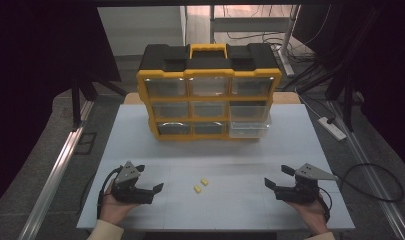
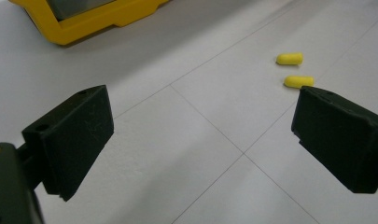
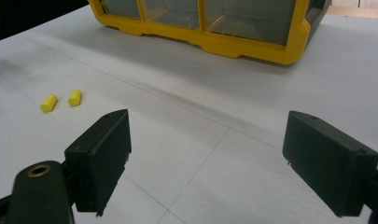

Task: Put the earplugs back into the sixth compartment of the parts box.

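Resting near the tabletop's (image 1: 140,145) front edge, the left hand-held gripper (image 1: 151,176) and right hand-held gripper (image 1: 277,176) both hold jaws spread, empty. Between them lie 2 yellow earplugs (image 1: 201,185), side by side. Farther back stands a yellow-and-black drawer organizer (image 1: 208,92).

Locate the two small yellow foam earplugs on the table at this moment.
In the high view, the two small yellow foam earplugs lie side by side on the white table, between the left gripper and right gripper, before the yellow-and-black drawer organiser.
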Available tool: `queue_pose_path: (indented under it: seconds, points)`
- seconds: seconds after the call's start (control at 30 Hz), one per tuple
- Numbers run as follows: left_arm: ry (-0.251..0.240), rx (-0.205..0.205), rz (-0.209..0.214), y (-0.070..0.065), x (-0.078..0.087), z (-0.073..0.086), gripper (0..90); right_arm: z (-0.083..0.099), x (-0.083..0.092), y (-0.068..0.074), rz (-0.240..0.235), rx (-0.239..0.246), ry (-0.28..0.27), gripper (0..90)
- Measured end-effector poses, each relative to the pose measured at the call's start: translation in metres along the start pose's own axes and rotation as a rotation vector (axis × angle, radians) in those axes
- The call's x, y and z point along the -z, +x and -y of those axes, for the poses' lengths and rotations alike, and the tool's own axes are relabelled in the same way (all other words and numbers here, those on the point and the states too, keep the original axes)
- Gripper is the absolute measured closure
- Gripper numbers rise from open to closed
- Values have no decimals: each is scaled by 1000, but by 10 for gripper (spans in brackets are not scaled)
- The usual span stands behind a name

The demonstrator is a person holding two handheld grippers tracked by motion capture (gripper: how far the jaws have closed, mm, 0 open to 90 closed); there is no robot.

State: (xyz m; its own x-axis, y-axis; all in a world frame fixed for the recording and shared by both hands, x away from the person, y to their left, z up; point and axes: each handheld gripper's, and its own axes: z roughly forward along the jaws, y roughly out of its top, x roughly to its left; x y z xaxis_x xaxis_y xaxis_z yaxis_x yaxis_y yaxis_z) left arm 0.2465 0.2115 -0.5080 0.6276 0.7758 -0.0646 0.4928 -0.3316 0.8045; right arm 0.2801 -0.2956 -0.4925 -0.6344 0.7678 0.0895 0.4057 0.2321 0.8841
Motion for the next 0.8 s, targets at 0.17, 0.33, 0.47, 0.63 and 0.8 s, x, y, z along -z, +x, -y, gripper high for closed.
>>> queue_pose_path:
  seconds: [0.17,0.33,0.47,0.63,0.8]
  points:
    - [-8,5,-3,-1,3,3,55,-2,-3,0,-3,2,4,161]
    - [-9,5,0,-2,3,3,56,-1,0,4,-12,0,3,165]
    - [-5,1,-1,-1,2,3,55,-1,-2,5,-13,8,12,165]
    - [-7,1,2,-2,2,1,55,-1,-1,5,-23,4,9,166]
    - [-1,-10,5,-5,-1,0,55,-1,-3,7,-29,16,19,168]
